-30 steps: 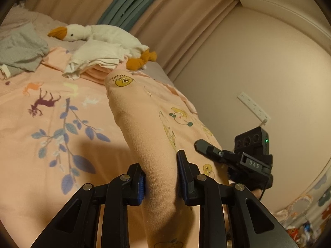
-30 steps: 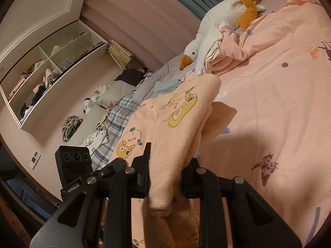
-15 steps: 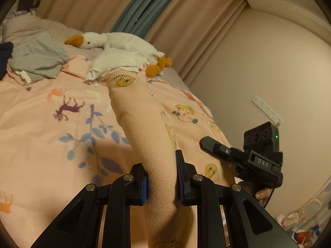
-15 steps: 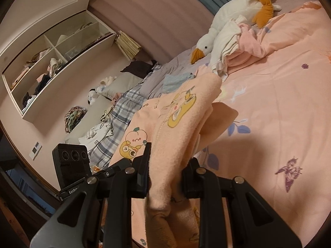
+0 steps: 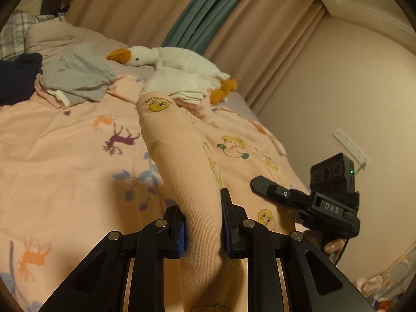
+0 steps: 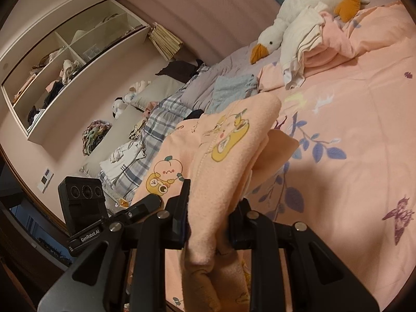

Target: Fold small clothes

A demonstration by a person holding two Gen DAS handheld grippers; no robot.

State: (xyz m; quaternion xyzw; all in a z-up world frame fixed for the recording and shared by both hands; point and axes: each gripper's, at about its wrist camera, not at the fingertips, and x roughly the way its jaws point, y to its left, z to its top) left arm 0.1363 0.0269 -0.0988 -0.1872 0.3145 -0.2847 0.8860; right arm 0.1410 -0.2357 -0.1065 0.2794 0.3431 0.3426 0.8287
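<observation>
- Garment [image 5: 187, 171]: peach printed piece, lifted above the bedspread [image 5: 65, 171], nearer the cameras than the plush goose [image 5: 179, 62].
- Left gripper [image 5: 202, 223]: jaws narrow, pads clamped on a bunched fold of the garment.
- Right gripper [image 6: 208, 223]: likewise narrow and clamped on another edge; cloth spans between the two.
- Progress: apparently mid-fold; the piece is doubled in the air but not yet laid flat. A folded stack [image 6: 306, 44] lies against the goose; loose grey clothes [image 5: 75, 78] beside the goose seemingly remain.
- Containers: wall shelf [image 6: 78, 59], far from the goose, holds jumbled clothes; contents otherwise indistinct.
</observation>
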